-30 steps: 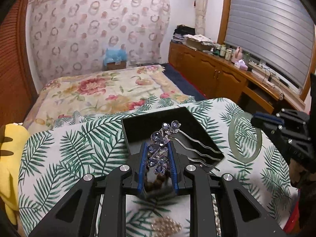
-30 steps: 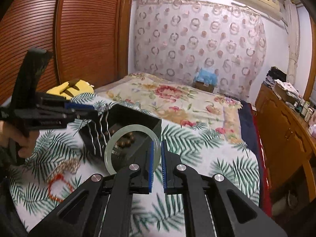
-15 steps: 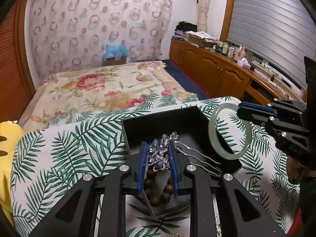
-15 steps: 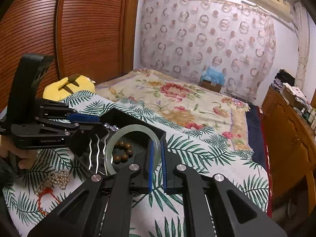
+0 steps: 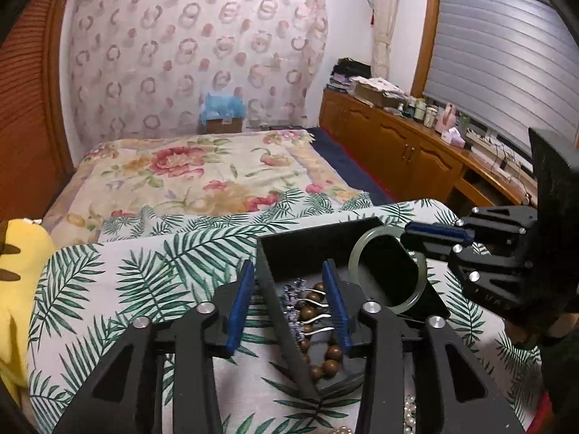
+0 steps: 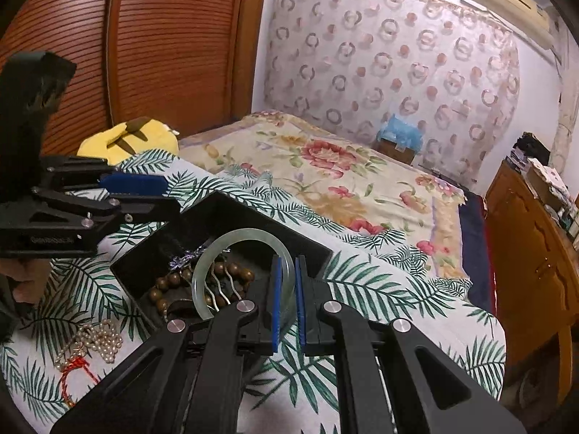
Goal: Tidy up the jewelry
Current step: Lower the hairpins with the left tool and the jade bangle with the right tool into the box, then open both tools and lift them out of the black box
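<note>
Where jaws earlier gripped hairpin [image 5: 307, 302]: now apart, hairpin in box [image 5: 318, 249].

Left hand-held gripper [image 5: 286, 296] agape, right hand-held gripper [image 6: 286, 296] clamped.

The only writing stands on the side of the left gripper [image 6: 137, 195], seen in the right wrist view: a small pale brand line on its black body. The letters are too blurred to read with certainty. No other text, label or number is readable.
</note>
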Action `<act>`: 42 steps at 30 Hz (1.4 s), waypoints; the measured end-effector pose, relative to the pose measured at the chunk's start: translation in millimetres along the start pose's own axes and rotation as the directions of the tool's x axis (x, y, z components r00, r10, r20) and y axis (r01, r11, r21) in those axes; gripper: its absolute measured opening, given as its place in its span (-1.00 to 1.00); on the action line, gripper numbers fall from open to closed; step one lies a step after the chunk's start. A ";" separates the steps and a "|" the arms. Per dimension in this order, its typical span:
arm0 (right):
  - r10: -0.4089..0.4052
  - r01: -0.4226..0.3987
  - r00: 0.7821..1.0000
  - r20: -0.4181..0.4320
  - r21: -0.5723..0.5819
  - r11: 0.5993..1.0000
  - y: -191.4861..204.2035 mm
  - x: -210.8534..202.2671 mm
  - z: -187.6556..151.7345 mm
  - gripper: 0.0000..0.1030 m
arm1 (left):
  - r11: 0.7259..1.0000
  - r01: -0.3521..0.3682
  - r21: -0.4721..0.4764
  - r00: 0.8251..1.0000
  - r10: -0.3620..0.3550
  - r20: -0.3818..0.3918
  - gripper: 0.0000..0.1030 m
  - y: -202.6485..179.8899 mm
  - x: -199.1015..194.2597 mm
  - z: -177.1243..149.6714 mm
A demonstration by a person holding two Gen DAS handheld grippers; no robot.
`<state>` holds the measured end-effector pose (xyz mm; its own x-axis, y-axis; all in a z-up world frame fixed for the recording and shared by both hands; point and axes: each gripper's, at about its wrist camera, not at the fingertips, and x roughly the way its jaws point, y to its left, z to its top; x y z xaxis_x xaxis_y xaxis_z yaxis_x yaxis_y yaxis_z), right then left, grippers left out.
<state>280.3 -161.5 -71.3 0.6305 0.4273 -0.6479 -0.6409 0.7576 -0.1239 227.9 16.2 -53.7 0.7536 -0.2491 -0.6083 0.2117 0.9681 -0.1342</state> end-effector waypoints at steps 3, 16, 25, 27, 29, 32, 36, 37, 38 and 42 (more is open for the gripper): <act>-0.005 0.005 1.000 -0.018 -0.022 1.000 5.7 8.8 3.2 -0.83 | 1.000 -0.021 -0.003 1.000 0.021 0.007 -0.23 5.6 -1.2 0.8; 0.004 -0.005 0.999 -0.043 -0.032 0.999 15.5 14.5 1.7 -0.81 | 1.000 -0.027 -0.017 1.000 0.027 0.016 -0.18 13.6 -3.6 2.3; 0.009 -0.009 0.999 -0.039 -0.006 1.000 11.5 4.1 -3.8 -0.80 | 0.999 -0.047 -0.002 0.998 0.047 0.040 -0.08 7.9 -18.2 7.2; 0.007 -0.007 0.999 -0.036 0.005 1.000 9.2 -0.8 -4.4 -0.80 | 0.999 -0.049 0.006 0.998 0.048 0.043 -0.08 4.2 -22.2 7.6; 0.013 -0.012 1.000 -0.024 0.026 1.000 8.1 -10.0 -6.3 -0.80 | 0.999 -0.049 0.014 0.998 0.049 0.048 -0.07 0.2 -28.3 6.8; 0.010 -0.010 1.000 -0.007 0.043 0.999 9.5 -25.5 -10.8 -0.80 | 0.999 -0.041 0.022 0.998 0.040 0.050 -0.05 -5.3 -38.4 2.8; 0.019 -0.019 1.000 0.002 0.062 0.998 16.9 -46.5 -23.4 -0.80 | 0.999 -0.028 0.033 0.999 0.026 0.047 -0.03 -14.4 -51.9 -7.0; 0.022 -0.022 1.000 0.002 0.067 0.998 19.0 -50.9 -27.5 -0.80 | 0.999 -0.024 0.034 0.999 0.023 0.045 -0.03 -15.9 -54.5 -9.5; 0.024 -0.024 1.000 0.000 0.074 0.997 21.2 -55.5 -32.3 -0.80 | 0.999 -0.019 0.035 0.999 0.017 0.040 -0.02 -19.1 -58.3 -14.3; 0.038 -0.037 0.999 -0.012 0.105 0.994 30.4 -69.4 -53.9 -0.80 | 0.999 -0.006 0.040 1.000 0.005 0.016 -0.01 -26.5 -68.9 -35.0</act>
<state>193.5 -194.7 -70.6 0.6004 0.4500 -0.6610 -0.6140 0.7890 -0.0205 148.6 8.6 -35.6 0.7645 -0.2443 -0.5965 0.2321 0.9677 -0.0988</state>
